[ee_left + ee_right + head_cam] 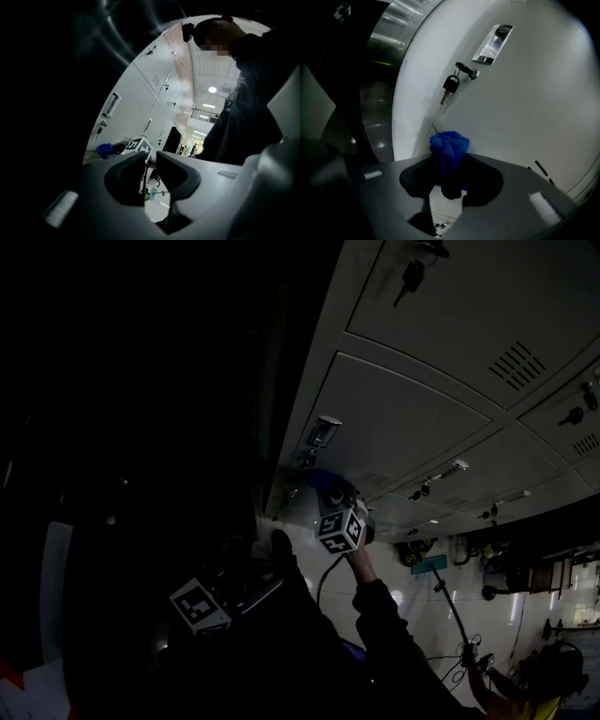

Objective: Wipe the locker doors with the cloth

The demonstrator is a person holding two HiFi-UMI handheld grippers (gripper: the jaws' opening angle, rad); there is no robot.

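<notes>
The right gripper (pixel 450 161) pinches the cloth (pixel 449 146) at the door (pixel 525 103) below the key (pixel 451 86); the left gripper (pixel 150 165) stands slightly parted, empty.

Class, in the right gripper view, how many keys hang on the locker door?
1: the key hangs from the lock below the recessed handle, above the blue cloth. More may lie outside this view.

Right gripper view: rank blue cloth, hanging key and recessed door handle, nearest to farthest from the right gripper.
1. Blue cloth, clamped between the jaws.
2. Hanging key, above it on the door.
3. Recessed handle, higher, to the key's right.
</notes>
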